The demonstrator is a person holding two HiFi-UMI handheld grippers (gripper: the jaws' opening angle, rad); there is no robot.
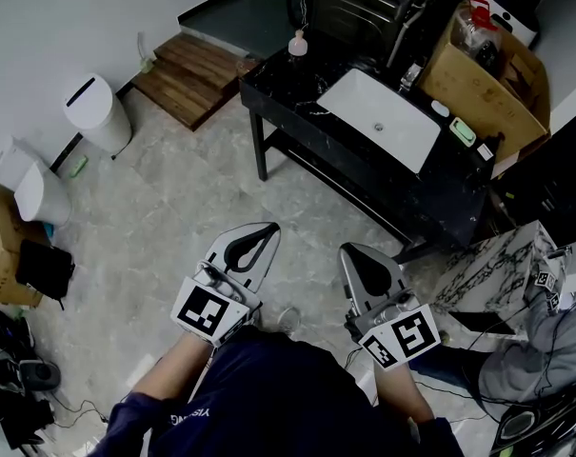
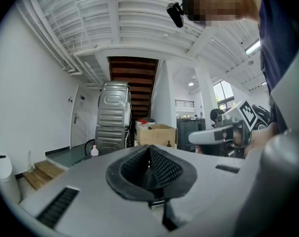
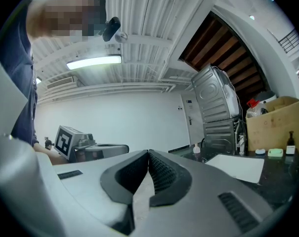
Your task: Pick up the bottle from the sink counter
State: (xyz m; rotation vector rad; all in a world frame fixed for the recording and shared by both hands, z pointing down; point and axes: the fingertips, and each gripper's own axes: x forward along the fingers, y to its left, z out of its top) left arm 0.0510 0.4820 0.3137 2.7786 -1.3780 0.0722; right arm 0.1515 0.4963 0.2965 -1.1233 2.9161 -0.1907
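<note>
A small pale pink bottle [image 1: 297, 43] stands at the far left corner of the black sink counter [image 1: 297, 103], beside the white basin [image 1: 383, 117]. It shows small and distant as the bottle [image 2: 94, 151] in the left gripper view and as the bottle [image 3: 196, 148] in the right gripper view. My left gripper [image 1: 266, 231] and right gripper [image 1: 356, 255] are side by side over the floor, close to the person's body and well short of the counter. Both have their jaws together with nothing between them, as seen on the left gripper [image 2: 149, 149] and the right gripper [image 3: 149, 154].
A green soap bar [image 1: 462, 131] and a small dark bottle [image 3: 290, 144] sit at the counter's right end. A cardboard box [image 1: 487, 74] stands behind it, a marble-patterned block [image 1: 487, 265] near the right. A white bin [image 1: 97, 112] and wooden step [image 1: 197, 74] are at the left.
</note>
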